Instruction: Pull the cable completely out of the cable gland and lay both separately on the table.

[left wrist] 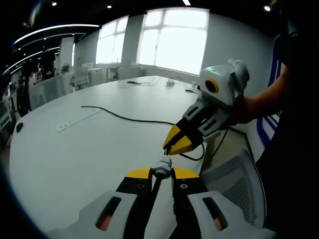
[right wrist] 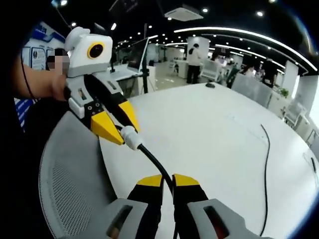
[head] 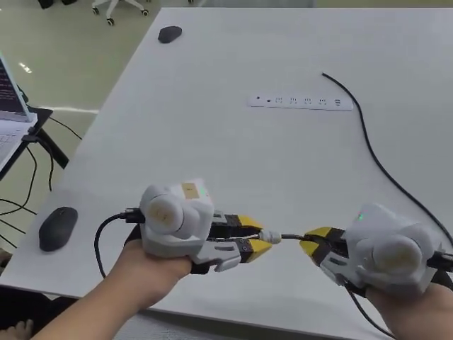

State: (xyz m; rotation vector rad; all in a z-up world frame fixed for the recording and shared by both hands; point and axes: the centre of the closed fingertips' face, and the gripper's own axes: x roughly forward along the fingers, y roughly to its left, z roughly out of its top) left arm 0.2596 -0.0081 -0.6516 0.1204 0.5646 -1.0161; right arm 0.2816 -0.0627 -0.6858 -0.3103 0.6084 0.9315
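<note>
Sitting pinched between the nearly closed tips of the left tongs, the white cable gland hangs at 6 o'clock over the counter, with the black cable running out of it. At 3 o'clock from it, the right tongs are clamped tight on that cable. A power strip lies at 12 o'clock and a dark mouse at 9.

We have bare desk ahead of us; a power strip lies farther off, a cord runs down the right, and a mouse sits left.
</note>
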